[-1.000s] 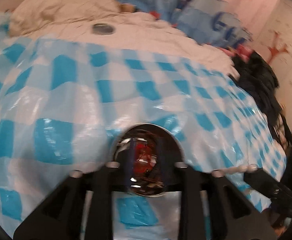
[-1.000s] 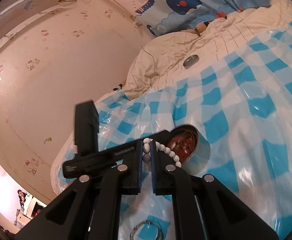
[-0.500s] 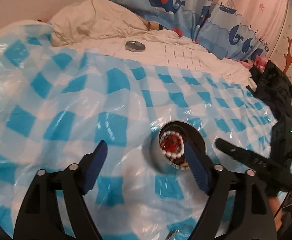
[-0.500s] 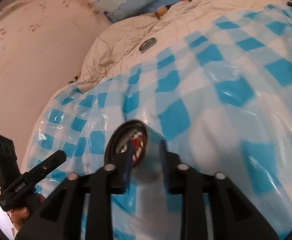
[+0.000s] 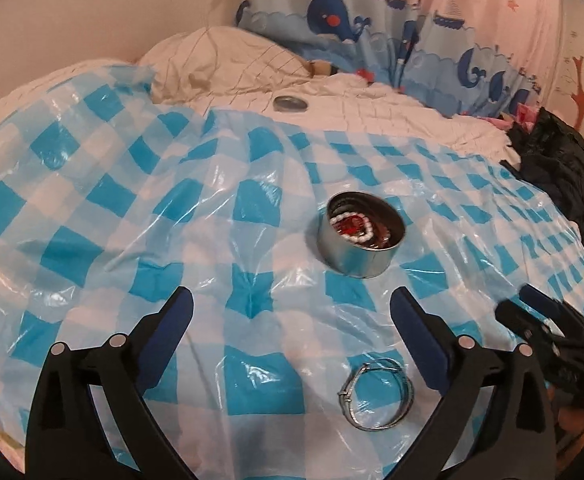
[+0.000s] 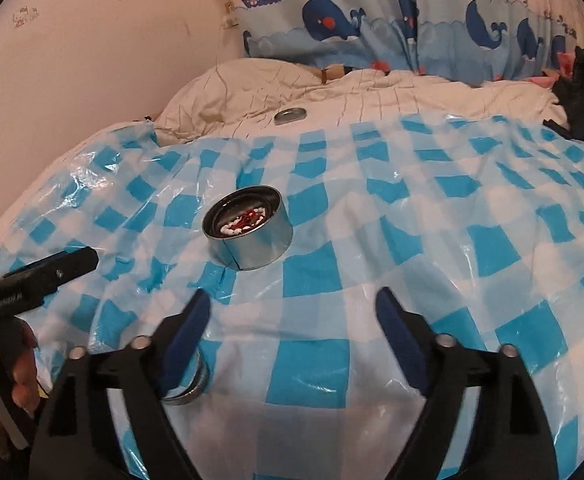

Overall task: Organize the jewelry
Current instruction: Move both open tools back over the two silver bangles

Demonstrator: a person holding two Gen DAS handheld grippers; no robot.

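A round metal tin (image 5: 351,258) stands on the blue-checked plastic sheet (image 5: 132,208), holding a white pearl bracelet (image 5: 351,229) and red jewelry. In the right wrist view the same tin (image 6: 252,248) sits left of centre with the pearl bracelet (image 6: 248,225) inside. My left gripper (image 5: 291,296) is short of the tin, jaws opening wide, nothing between them. Silver bangles (image 5: 375,396) lie on the sheet by its right finger. My right gripper (image 6: 293,298) is also opening and empty, with the bangles (image 6: 190,392) half hidden behind its left finger.
The tin's lid (image 5: 290,103) lies on the cream bedding beyond the sheet. A black heap of clothing (image 5: 555,168) sits at the right edge. A whale-print curtain (image 6: 411,32) hangs behind the bed. A hand (image 6: 12,360) holds the left gripper (image 6: 72,262) at the left.
The right gripper was shut on the pearl bracelet over the tin, and the left was closed around the tin. The bracelet now lies in the tin; both grippers have opened and backed away.
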